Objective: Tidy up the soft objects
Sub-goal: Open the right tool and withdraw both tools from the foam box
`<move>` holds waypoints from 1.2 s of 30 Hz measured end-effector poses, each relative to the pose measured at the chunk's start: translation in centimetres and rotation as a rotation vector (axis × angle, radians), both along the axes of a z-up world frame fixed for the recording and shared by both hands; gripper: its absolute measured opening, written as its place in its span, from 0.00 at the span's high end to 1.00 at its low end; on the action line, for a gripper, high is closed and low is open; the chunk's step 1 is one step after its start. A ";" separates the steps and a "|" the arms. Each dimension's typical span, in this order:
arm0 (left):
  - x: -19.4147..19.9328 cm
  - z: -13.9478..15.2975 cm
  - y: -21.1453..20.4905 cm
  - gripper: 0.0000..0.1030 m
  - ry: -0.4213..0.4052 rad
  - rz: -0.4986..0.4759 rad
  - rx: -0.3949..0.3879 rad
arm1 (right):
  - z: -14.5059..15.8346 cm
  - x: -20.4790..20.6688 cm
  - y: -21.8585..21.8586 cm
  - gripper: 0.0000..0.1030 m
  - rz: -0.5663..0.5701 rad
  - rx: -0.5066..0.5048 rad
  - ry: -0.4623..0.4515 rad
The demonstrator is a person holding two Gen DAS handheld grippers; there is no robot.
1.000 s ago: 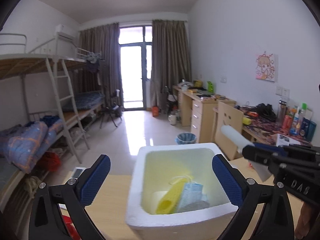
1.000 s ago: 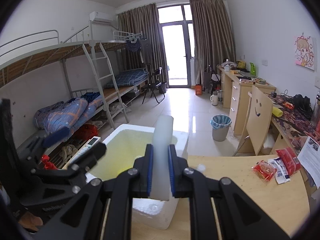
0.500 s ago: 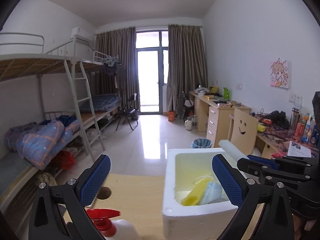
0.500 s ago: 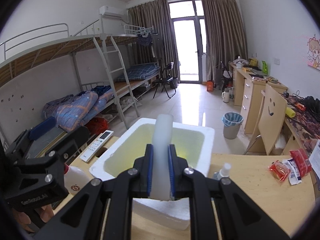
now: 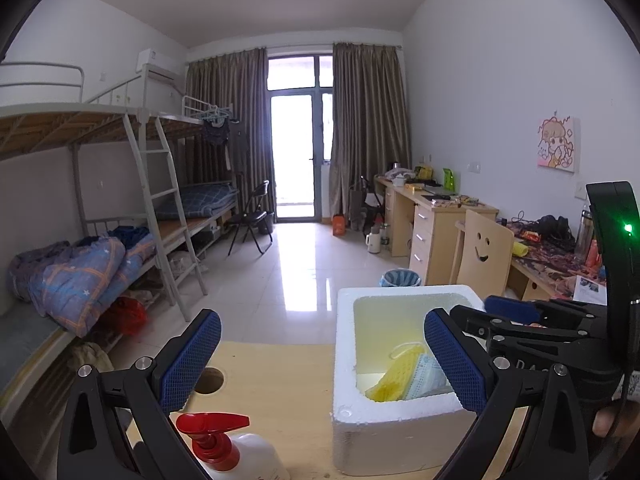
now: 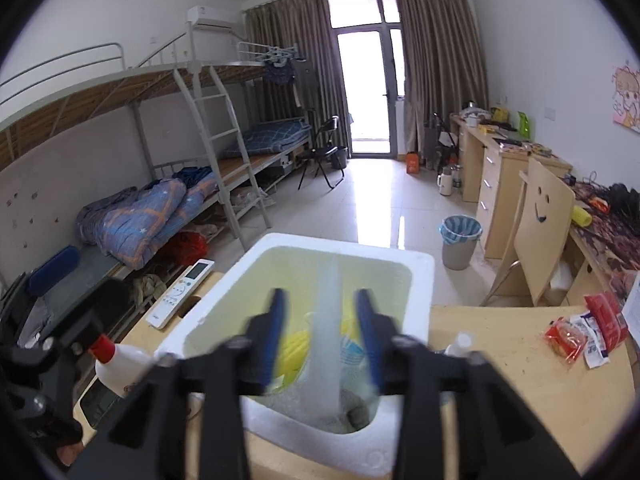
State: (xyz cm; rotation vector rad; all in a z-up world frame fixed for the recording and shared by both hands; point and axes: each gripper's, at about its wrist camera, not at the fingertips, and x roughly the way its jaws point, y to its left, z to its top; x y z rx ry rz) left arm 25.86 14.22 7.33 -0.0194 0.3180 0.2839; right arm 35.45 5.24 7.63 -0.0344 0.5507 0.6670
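A white foam box (image 5: 344, 360) (image 6: 424, 276) stands on the wooden table. A yellow soft item (image 5: 394, 378) and a light blue face mask (image 5: 426, 374) lie inside it. My right gripper (image 6: 322, 330) is open above the box. A white foam piece (image 6: 328, 344), blurred, drops between its parted fingers into the box. My left gripper (image 5: 322, 364) is open and empty, to the left of the box. The right gripper's body (image 5: 540, 332) shows at the box's right side.
A white spray bottle with a red trigger (image 5: 224, 444) (image 6: 116, 364) stands on the table left of the box. A remote control (image 6: 180, 292) lies at the table's far left edge. Snack packets (image 6: 584, 328) lie on the right. A small bottle (image 6: 458, 342) stands beside the box.
My right gripper has opened and let go of the white foam piece, which falls into the box. The left gripper has shifted left, away from the box.
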 end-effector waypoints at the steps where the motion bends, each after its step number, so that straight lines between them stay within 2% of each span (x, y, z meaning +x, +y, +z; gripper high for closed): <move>1: 0.0 0.0 0.0 0.01 -0.002 0.000 -0.001 | 0.0 0.1 -0.2 0.45 -0.002 0.009 0.007; 4: -0.1 0.0 0.2 0.01 -0.005 0.005 -0.001 | 0.3 -0.4 -0.4 0.45 0.007 0.009 -0.004; 10: -0.3 0.1 0.2 0.01 -0.006 0.010 0.002 | 1.4 -1.5 -1.5 0.33 -0.014 0.008 -0.031; 18: -2.6 1.3 -1.0 0.01 -0.032 0.013 -0.009 | 3.1 -4.6 -3.8 0.01 -0.027 0.033 -0.075; 22: -4.5 2.2 -2.0 0.01 -0.049 0.017 0.016 | 3.6 -6.6 -4.6 0.00 -0.034 0.039 -0.103; 28: -8.7 2.7 -3.7 0.01 -0.084 0.079 0.062 | 4.1 -9.7 -6.4 0.00 -0.043 0.048 -0.126; 36: -13.7 2.6 -5.2 0.01 -0.109 0.055 0.048 | 3.3 -14.4 -8.5 0.00 -0.056 0.049 -0.165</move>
